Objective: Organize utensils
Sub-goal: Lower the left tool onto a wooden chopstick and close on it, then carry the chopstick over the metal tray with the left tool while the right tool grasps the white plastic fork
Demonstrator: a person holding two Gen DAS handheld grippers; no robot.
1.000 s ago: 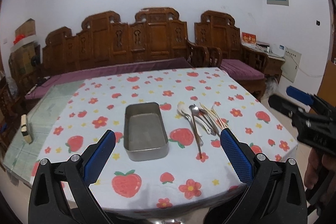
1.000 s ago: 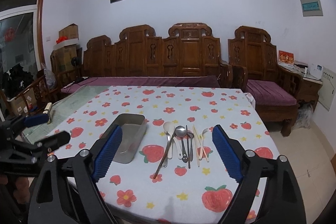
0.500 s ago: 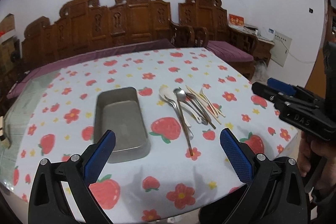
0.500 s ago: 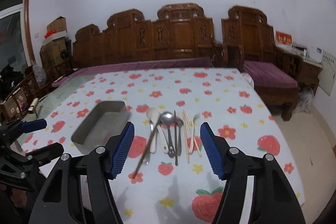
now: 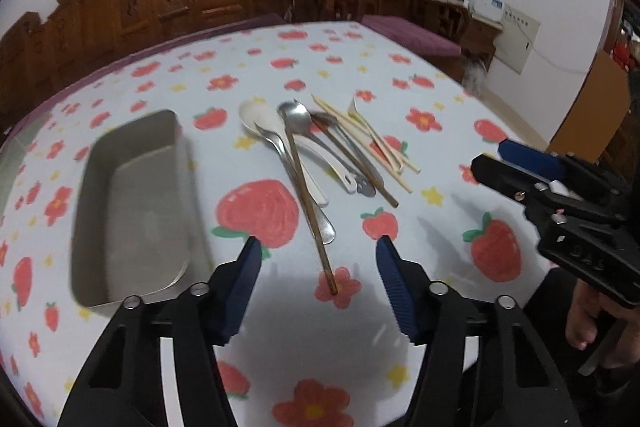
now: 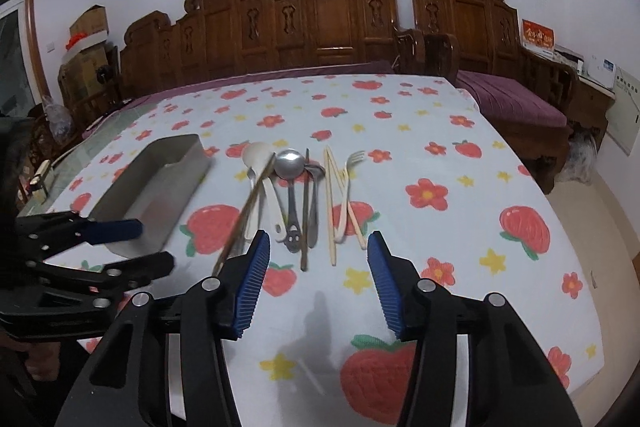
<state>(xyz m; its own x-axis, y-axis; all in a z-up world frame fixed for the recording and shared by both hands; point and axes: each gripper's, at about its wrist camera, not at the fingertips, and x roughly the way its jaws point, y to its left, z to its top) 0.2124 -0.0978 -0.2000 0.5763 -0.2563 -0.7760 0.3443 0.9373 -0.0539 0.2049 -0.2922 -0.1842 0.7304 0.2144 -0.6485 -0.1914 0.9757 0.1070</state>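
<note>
Tablecloth [image 5: 400,75] printed with strawberries covers the whole work surface, and the carved wooden bench [image 6: 332,15] stands behind it against the wall. Next in size, the empty metal tray [image 5: 132,203] lies to the left of the cutlery, long side running away from the person — seemingly the place the pieces are meant to go. Beside it the utensils [image 5: 320,155] lie fanned side by side, bowls far and handles near, so every handle is offered to a gripper. The left gripper [image 5: 318,263] has just been narrowing its jaws; they stand half apart with nothing between them, and just ahead of them lies the tip of the brown chopstick [image 5: 310,203], probably the first pick. The right gripper [image 6: 318,259] has likewise been closing, jaws apart and empty, hanging over the near ends of the pale chopsticks [image 6: 331,203] and the metal spoon [image 6: 290,171].
</note>
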